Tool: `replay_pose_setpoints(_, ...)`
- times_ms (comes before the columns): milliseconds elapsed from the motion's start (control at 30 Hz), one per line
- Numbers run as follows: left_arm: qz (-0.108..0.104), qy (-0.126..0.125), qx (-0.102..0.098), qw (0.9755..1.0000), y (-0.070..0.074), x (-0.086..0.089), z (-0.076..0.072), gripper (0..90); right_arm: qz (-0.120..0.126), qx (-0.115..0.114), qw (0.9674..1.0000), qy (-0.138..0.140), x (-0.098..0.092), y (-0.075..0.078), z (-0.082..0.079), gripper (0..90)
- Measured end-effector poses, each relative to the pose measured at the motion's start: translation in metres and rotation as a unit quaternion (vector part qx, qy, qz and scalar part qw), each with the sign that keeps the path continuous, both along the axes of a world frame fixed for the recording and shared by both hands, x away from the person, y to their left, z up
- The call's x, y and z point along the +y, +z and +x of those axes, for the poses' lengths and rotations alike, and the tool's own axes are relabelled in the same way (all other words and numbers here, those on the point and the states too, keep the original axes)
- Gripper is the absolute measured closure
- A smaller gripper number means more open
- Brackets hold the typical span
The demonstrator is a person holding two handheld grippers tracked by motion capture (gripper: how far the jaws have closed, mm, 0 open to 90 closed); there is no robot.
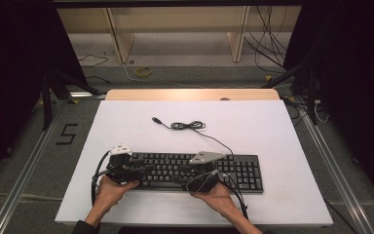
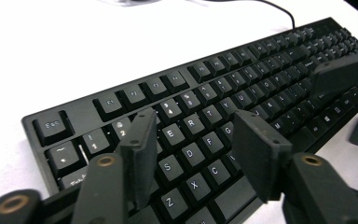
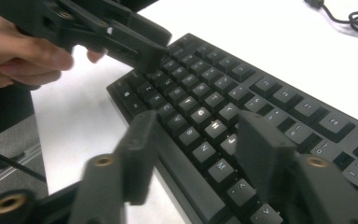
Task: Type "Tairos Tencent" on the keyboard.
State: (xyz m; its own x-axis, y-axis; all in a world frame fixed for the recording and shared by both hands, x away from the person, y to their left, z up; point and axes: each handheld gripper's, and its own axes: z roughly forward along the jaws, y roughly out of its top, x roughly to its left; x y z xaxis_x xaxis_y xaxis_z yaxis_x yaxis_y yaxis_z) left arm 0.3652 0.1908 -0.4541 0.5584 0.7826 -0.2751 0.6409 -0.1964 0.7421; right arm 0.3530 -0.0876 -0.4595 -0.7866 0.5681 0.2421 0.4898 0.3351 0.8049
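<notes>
A black keyboard (image 1: 233,170) lies on the white board (image 1: 272,126), near its front edge. My left gripper (image 1: 143,169) hovers over the keyboard's left end with its jaws pointing right. In the left gripper view, the left gripper (image 2: 193,119) is open above the letter keys with nothing between the pads. My right gripper (image 1: 182,173) hangs over the middle keys and points left. In the right gripper view, the right gripper (image 3: 198,121) is open over the keys (image 3: 214,125), holding nothing. The two grippers face each other closely.
The keyboard's cable (image 1: 187,126) lies coiled behind it, and its USB plug (image 1: 156,119) rests loose on the board. A wooden edge (image 1: 190,94) runs along the far side. Dark floor, rails and stands surround the table.
</notes>
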Motion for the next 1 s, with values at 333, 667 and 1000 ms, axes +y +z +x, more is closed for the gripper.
replay_pose_setpoints(333,-0.009,0.005,-0.014,0.9999,0.002,0.007,-0.01,42.8,-0.013,0.014,0.9998,-0.004,0.008,-0.005,0.008,75.5)
replay_pose_setpoints(667,-0.019,0.01,-0.026,0.9994,0.0,0.011,-0.019,37.9,-0.038,0.019,0.9991,-0.002,0.02,-0.012,0.013,89.5)
replay_pose_setpoints(1000,-0.025,0.014,-0.033,0.999,-0.001,0.014,-0.025,36.7,-0.061,0.021,0.9979,-0.001,0.027,-0.019,0.014,90.0)
